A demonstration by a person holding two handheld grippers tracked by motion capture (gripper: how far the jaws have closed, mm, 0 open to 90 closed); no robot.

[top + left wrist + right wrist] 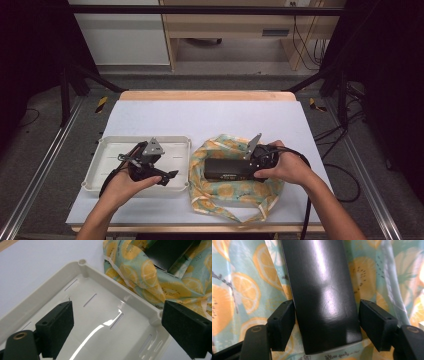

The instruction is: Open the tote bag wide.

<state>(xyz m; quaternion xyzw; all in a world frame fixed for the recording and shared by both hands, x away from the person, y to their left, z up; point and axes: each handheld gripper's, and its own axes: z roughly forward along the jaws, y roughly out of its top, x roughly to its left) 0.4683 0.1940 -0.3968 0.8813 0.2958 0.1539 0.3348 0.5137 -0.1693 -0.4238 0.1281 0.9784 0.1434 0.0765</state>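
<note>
right gripper (325,325) jaws apart astride black box (322,290) on cloth (242,290); left gripper (117,325) spread above tray (37,297)

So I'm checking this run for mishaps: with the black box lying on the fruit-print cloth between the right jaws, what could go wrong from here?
1. The right gripper has its jaws either side of the black box, with a gap on the right, so the glossy box might slip or skew in a grip.
2. The fruit-print cloth lies bunched under the box and could get pinched along with it.
3. The left gripper hangs open over the white tray, too far off to steady anything.
</note>
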